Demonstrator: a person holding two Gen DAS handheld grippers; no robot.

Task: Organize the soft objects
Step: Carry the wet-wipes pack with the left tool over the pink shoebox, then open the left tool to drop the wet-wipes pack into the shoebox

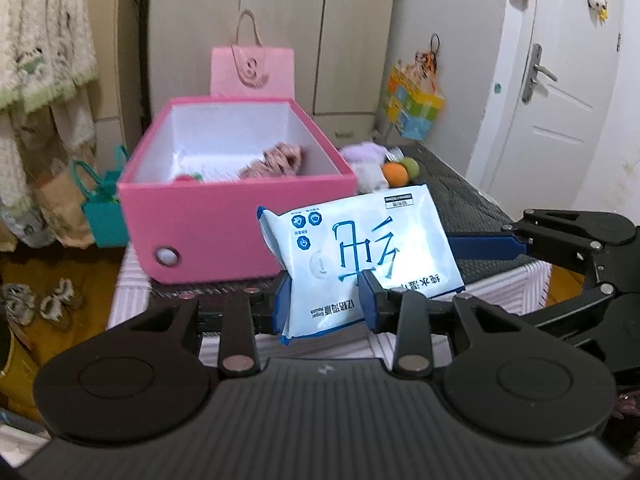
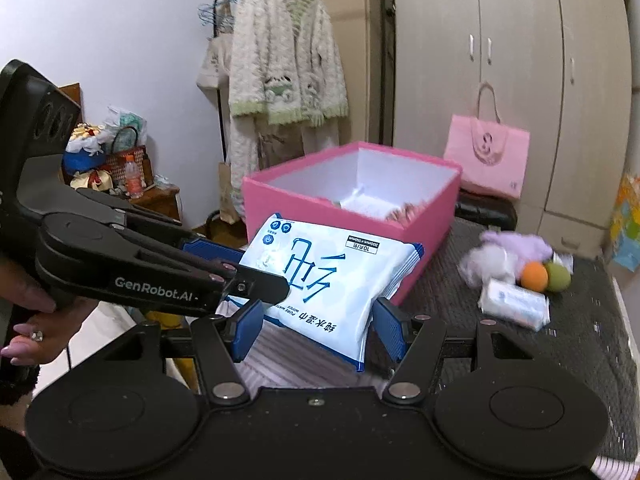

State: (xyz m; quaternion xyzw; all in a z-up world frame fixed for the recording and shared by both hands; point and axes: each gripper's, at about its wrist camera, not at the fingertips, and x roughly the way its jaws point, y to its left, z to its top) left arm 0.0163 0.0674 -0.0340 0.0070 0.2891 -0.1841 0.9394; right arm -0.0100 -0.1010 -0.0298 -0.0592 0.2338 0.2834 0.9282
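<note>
A blue-and-white pack of wet wipes (image 1: 360, 256) is held in the air in front of the open pink box (image 1: 224, 232). My left gripper (image 1: 325, 304) is shut on the pack's near edge. The pack also shows in the right wrist view (image 2: 328, 280), between the fingers of my right gripper (image 2: 320, 330), whose jaws stand wide and do not clearly press it. The left gripper's fingers (image 2: 240, 276) clamp the pack's left edge there. The pink box (image 2: 332, 208) holds a pinkish cloth (image 1: 276, 160) and other soft items.
On the dark table mat (image 2: 520, 340) lie a purple-and-white plush (image 2: 504, 256), an orange ball (image 2: 534, 276), a green ball (image 2: 558, 276) and a small tissue pack (image 2: 514, 304). A pink tote bag (image 2: 486, 160) stands behind the box. Wardrobe and hanging clothes are beyond.
</note>
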